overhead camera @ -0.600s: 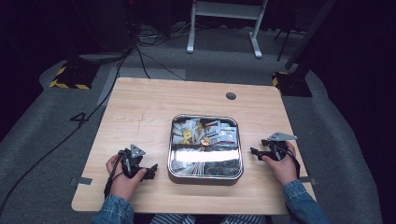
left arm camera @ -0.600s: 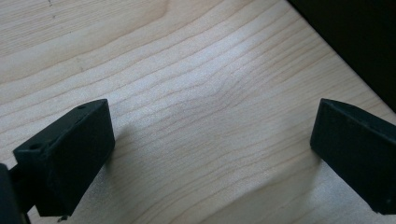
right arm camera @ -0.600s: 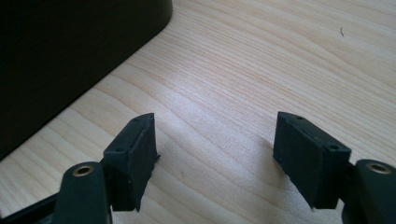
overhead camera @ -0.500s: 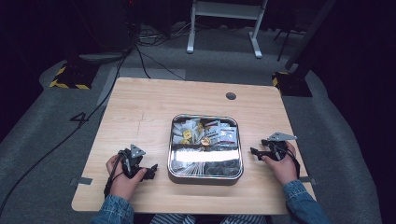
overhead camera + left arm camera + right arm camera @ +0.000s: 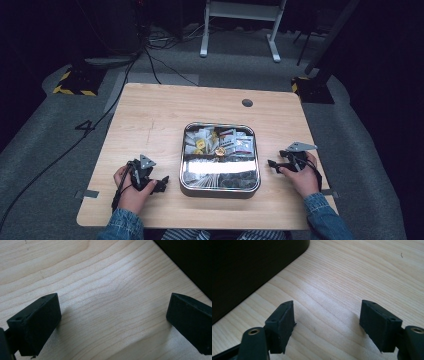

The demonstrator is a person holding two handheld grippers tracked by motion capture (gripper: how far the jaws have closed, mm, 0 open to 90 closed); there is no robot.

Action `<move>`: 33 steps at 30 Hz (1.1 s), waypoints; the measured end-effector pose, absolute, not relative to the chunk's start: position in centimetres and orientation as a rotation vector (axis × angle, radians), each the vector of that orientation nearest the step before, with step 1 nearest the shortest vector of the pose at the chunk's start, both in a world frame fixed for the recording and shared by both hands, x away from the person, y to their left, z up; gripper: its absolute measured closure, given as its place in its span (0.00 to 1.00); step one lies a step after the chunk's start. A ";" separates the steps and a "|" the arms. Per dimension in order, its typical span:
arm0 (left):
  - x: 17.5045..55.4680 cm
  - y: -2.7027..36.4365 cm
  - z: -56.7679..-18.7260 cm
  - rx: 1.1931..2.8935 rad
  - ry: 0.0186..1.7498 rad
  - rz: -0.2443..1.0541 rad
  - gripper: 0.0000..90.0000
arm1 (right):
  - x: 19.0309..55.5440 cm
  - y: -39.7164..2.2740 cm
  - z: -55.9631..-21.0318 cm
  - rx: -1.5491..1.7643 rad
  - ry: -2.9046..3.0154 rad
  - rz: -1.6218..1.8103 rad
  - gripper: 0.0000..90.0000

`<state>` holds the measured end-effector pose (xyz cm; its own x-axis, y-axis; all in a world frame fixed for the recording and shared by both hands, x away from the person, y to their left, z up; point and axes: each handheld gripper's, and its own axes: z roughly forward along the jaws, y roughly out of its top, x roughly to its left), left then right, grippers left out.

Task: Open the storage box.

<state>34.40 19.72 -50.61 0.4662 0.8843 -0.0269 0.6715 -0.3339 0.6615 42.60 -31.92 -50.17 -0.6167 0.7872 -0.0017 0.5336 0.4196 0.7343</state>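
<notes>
At the far left of the high view, a black cable [image 5: 65,150] is seen trailing across the grey floor [image 5: 40,165] toward the counter [image 5: 165,115], a pale wooden top with a small dark round hole [image 5: 247,103] near its far edge. On the near left part of the counter the left tongs [image 5: 161,183] are held low in the person's left hand [image 5: 131,194], with a grey three-cornered plate [image 5: 146,161] on top and their tips pointed toward the tin. In the left gripper view the 2 black jaws of the left tongs [image 5: 113,315] are seen spread wide apart over bare wood grain, released and grasping nothing, with the counter's edge and darkness beyond at the upper right. At the middle of the counter a square metal tin [image 5: 220,185] with rounded corners is set, between the 2 hands; small packets [image 5: 235,140] are piled in its far half, and a small gold round thing [image 5: 219,151] is seen among them, while its near half reflects light. To the right of the tin, the right tongs [image 5: 272,163] are held by the right hand [image 5: 298,176], a denim sleeve [image 5: 322,220] showing behind it. In the right gripper view the jaws of the right tongs [image 5: 327,317] are likewise parted and empty, just above the wood, with a dark surface at the upper left.
</notes>
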 end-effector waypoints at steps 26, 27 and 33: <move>34.4 19.5 -50.6 2.105 1.298 0.460 0.00 | 40.5 -31.1 -44.6 1.081 2.349 1.202 0.58; 34.5 19.5 -50.6 2.105 1.298 0.462 0.00 | 40.5 -31.0 -44.4 1.071 2.349 1.203 0.58; 34.5 19.5 -50.6 2.106 1.297 0.462 0.00 | 39.8 -30.4 -42.4 0.992 2.337 1.198 0.58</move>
<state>34.45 19.48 -50.60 0.4576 0.8888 -0.0236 0.6738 -0.3293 0.6614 39.83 -30.40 -42.43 -0.7017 0.7122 0.0197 0.4318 0.4031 0.8069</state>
